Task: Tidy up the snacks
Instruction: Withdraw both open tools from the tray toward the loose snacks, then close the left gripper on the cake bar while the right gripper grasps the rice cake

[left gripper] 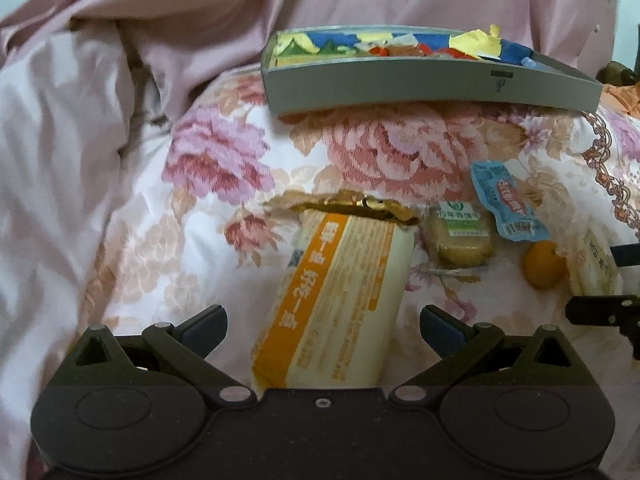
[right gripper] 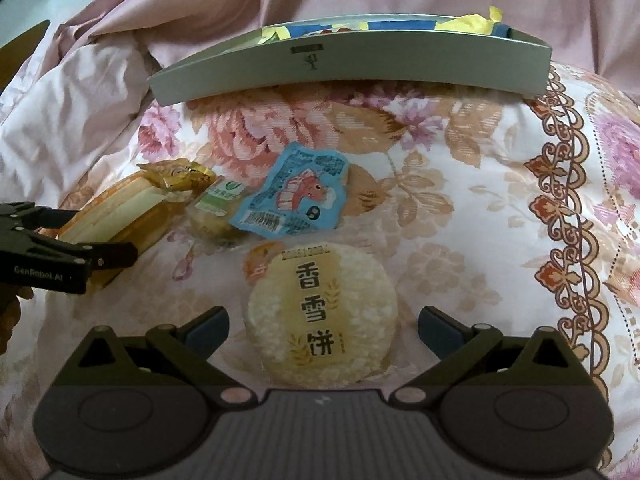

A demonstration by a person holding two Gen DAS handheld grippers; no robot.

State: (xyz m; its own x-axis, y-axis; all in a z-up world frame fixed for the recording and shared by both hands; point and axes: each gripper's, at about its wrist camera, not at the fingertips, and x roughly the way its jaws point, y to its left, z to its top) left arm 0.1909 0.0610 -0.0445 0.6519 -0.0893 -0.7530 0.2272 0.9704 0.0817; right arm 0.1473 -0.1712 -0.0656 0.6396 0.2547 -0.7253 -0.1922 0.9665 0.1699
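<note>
My left gripper [left gripper: 322,328] is open, its fingers either side of a long orange-and-cream snack pack [left gripper: 336,292] lying on the floral quilt, apart from it. My right gripper [right gripper: 322,330] is also open, straddling a round rice-cracker pack [right gripper: 322,312] without touching it. Between these two packs lie a small green-labelled cake [right gripper: 216,208], a blue packet [right gripper: 294,200] and a small orange round thing [left gripper: 544,264], which the cracker half hides in the right wrist view. A grey box [right gripper: 360,72] holding several colourful wrappers sits behind them.
Everything rests on a soft, uneven floral quilt [left gripper: 224,160]. Crumpled pink bedding [left gripper: 200,20] rises behind and to the left of the box. A hand [right gripper: 10,320] shows at the left edge behind the left gripper [right gripper: 104,232].
</note>
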